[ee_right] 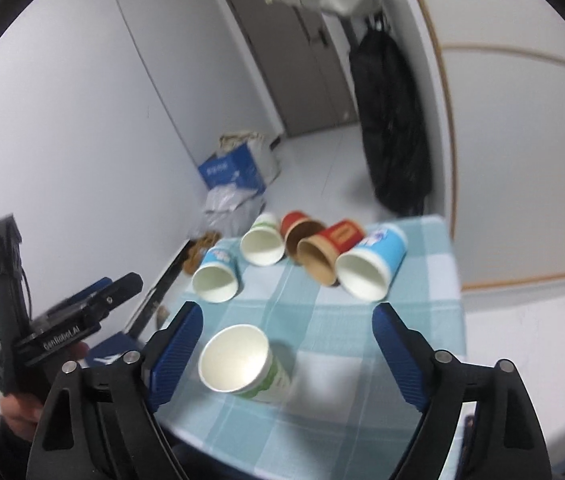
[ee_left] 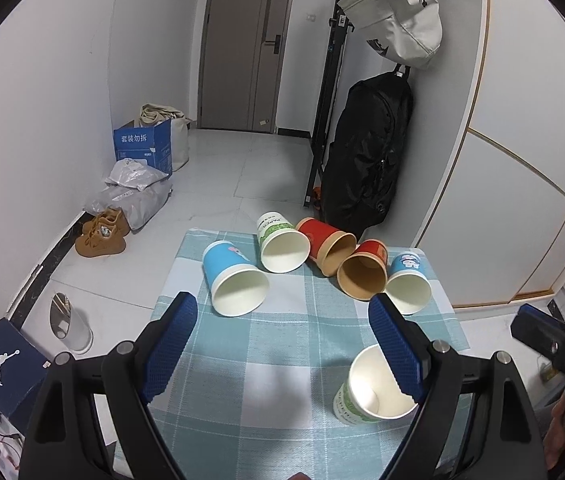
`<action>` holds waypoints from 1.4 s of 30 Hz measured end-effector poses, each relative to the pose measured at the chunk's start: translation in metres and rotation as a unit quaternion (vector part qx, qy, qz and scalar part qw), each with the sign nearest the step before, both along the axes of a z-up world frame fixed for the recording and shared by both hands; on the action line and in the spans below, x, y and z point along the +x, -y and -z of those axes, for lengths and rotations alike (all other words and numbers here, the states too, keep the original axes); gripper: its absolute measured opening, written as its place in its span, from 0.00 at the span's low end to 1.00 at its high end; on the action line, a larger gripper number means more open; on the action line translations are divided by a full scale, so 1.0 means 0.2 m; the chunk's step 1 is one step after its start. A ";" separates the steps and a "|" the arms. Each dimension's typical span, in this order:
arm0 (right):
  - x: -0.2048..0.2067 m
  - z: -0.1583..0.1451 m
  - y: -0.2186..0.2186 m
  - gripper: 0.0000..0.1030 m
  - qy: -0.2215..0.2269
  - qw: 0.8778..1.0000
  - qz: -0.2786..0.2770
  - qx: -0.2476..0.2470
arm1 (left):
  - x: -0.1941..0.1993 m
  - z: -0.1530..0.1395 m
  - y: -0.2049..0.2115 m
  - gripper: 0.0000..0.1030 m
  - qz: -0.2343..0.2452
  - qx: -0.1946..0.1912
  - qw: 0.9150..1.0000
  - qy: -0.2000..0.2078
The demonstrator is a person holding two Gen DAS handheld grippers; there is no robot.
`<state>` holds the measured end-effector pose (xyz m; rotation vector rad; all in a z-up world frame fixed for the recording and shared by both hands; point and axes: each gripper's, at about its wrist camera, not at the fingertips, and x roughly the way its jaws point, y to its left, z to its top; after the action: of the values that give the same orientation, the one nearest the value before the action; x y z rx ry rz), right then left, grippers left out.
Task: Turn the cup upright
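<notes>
Left gripper: jaws spread wide, holding nothing; its right blue pad overlaps the rim of the green-and-white cup in the left wrist view, but contact cannot be told.
Right gripper: jaws spread wide, empty; the view is blurred.
Green-and-white cup: upright on the tabletop, mouth up, lower right of the left wrist frame; in the right wrist view it stands between the two blue pads, nearer the left one, touching neither.
Tabletop: covered with a pale blue-and-white checked cloth.
Row of cups: five lie on their sides at the far edge, mouths toward the cameras: a blue cup, a green-printed cup, a red cup, a second red cup and a blue cup with a cartoon print.
Red cups: touching each other, centre-right of the row.
Other gripper seen: the right one shows at the right edge of the left wrist view.
</notes>
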<state>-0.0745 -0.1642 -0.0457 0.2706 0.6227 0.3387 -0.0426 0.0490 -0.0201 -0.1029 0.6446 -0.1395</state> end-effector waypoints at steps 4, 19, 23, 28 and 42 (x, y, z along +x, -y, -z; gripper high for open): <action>-0.04 0.00 -0.04 0.95 0.022 1.000 0.007 -0.014 | -0.01 0.01 0.05 0.82 0.003 0.020 1.000 0.010; -0.08 0.01 0.00 0.98 0.030 0.999 0.035 -0.014 | -0.03 0.03 0.13 0.82 0.021 0.039 0.999 0.007; -0.09 0.01 0.01 0.98 0.027 0.999 0.042 -0.013 | -0.04 0.03 0.13 0.82 0.024 0.037 0.999 0.011; -0.10 0.01 0.01 0.98 0.032 0.998 0.045 -0.017 | -0.04 0.03 0.15 0.82 0.023 0.042 0.999 0.013; -0.10 0.01 0.02 0.98 0.032 0.998 0.054 -0.021 | -0.06 0.02 0.16 0.82 0.024 0.046 0.998 0.021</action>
<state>-0.0942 -0.1684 -0.0471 0.2518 0.5493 0.2304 -0.0544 0.0168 -0.0244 0.0035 0.6100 -0.1582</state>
